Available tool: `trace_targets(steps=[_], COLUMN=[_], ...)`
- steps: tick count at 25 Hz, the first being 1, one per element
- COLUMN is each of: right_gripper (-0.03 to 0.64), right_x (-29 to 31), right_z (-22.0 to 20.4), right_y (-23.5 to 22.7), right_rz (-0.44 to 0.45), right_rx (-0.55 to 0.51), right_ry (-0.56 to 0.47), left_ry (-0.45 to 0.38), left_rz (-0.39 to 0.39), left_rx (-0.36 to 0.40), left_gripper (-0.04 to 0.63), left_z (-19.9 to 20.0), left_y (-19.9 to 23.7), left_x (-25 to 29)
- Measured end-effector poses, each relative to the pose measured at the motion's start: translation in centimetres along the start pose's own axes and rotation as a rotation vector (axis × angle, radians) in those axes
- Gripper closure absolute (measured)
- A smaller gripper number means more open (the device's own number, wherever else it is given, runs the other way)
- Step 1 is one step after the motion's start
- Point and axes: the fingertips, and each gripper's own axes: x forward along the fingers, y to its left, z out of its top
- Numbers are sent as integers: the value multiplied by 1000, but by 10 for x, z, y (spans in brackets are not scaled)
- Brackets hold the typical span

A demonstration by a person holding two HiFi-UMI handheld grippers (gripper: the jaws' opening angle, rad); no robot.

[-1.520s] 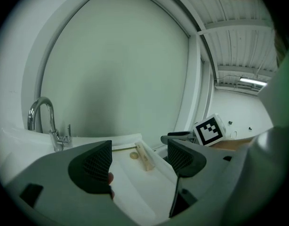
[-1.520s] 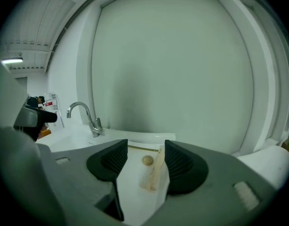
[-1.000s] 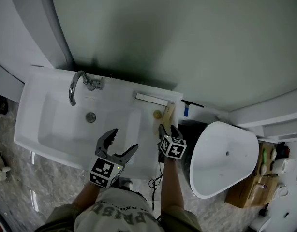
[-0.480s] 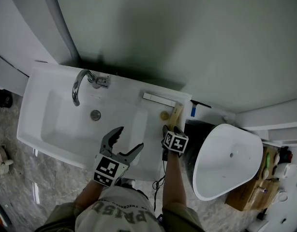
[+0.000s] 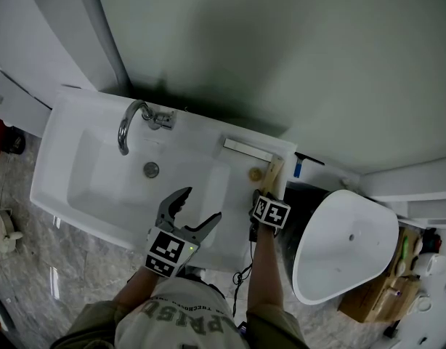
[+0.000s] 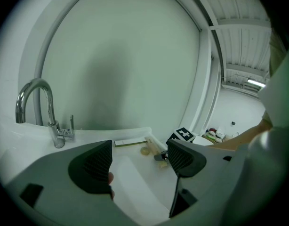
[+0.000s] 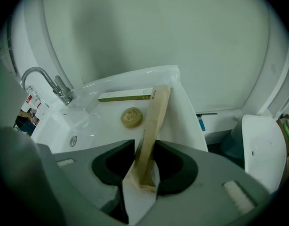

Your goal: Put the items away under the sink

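A long tan packet [image 5: 272, 174] lies on the right ledge of the white sink [image 5: 70, 100], next to a round soap [image 5: 256, 174] and a flat white-and-green box [image 5: 246, 150]. My right gripper [image 5: 262, 197] points steeply down at the packet's near end. Its jaws have just been closing, and in the right gripper view the pads of the right gripper [image 7: 144, 166] press on both sides of the tan packet [image 7: 154, 121]. The soap [image 7: 131, 117] and flat box [image 7: 125, 96] lie beyond, untouched. My left gripper [image 5: 200, 206] hangs open and empty over the basin's front edge, as the left gripper [image 6: 140, 161] also shows in its own view.
A chrome faucet [image 5: 132, 122] stands at the back left of the basin, with the drain [image 5: 151, 169] below it. A white oval fixture [image 5: 343, 246] stands right of the sink. A blue-handled tool [image 5: 298, 169] lies behind it. A cardboard box [image 5: 386, 289] holds small items.
My right gripper has sunk onto the near end of the tan packet and its jaws have closed around it. The left gripper has stayed where it was, open.
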Motion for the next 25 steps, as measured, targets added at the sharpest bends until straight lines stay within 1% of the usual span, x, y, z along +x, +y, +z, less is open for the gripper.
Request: trace_targets(steps=[7, 10, 15, 20, 25], right_gripper=[536, 550, 569, 571, 571], right_x=[-6, -10, -21, -36, -54], right_z=[1, 2, 5, 5, -2], right_y=[-7, -11, -12, -9, -7], right_rz=[-12, -18, -17, 5, 39], right_rx=[28, 40, 51, 52, 53], right_ry=[-10, -19, -60, -97, -124], left_ry=[-2, -3, -10, -13, -26], left_rz=[5, 7, 12, 31, 48], left_rx=[10, 17, 24, 39, 44], left_gripper=[241, 241, 240, 241, 241], left_z=[0, 0, -1, -8, -11], left_y=[-3, -5, -9, -12, -25], left_x=[-3, -6, -11, -19, -30])
